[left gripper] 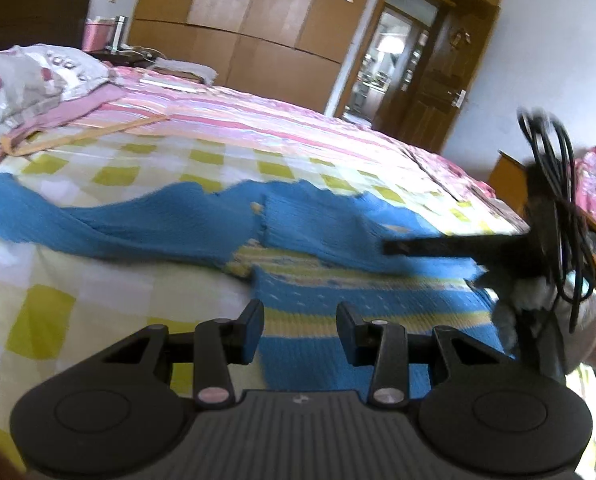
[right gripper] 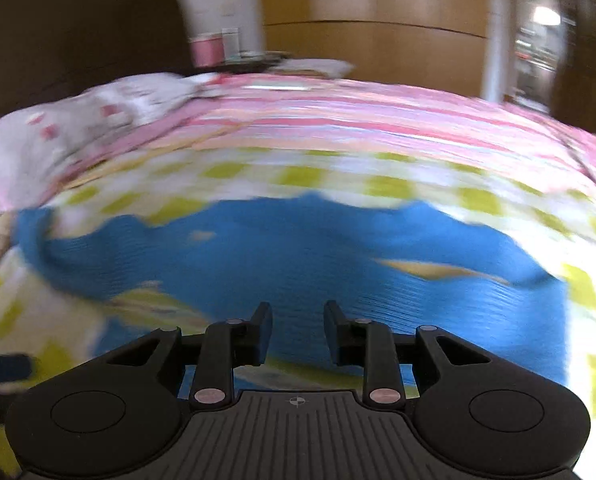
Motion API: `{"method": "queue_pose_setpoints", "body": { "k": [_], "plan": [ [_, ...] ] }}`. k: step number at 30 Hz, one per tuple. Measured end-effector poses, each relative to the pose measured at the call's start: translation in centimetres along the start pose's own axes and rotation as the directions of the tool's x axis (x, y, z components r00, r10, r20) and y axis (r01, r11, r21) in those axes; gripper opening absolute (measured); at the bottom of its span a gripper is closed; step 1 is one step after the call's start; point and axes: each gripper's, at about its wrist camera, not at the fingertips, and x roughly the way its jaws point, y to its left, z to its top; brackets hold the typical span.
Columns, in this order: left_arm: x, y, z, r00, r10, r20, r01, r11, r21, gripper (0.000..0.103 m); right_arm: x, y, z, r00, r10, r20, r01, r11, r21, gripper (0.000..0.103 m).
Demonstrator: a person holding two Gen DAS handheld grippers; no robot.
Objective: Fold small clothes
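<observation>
Both tools are empty right now. The left tool (left gripper: 300,334) hangs with its jaws apart over the striped hem of the blue knitted sweater (left gripper: 338,292), probably lining up a pinch. The right tool (right gripper: 298,334) is parted too, gripping nothing, above the sweater's plain blue middle. The sweater lies spread across the yellow-checked bed cover (left gripper: 97,176), sleeve flung out left, so folding looks barely started.

sweater (left gripper: 201,220): blue, yellow stripes | bedsheet (left gripper: 109,176): yellow-white checks | tongs (left gripper: 300,334): black
</observation>
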Motion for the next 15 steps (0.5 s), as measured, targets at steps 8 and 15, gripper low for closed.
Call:
{"method": "queue_pose_setpoints", "body": {
  "k": [8,15],
  "plan": [
    [-0.6,4.9,1.4,0.985,0.166,0.055,-0.159,0.981,-0.114,0.045,-0.3,-0.6,-0.7,0.999,-0.031,-0.031,0.031,0.999,-0.006,0.028],
    [0.3,11.2,3.3,0.946,0.321,0.052,-0.288,0.900,-0.329,0.045,-1.1,2.7,-0.2,0.997,0.073,-0.005,-0.073,0.996,-0.041,0.028]
  ]
}}
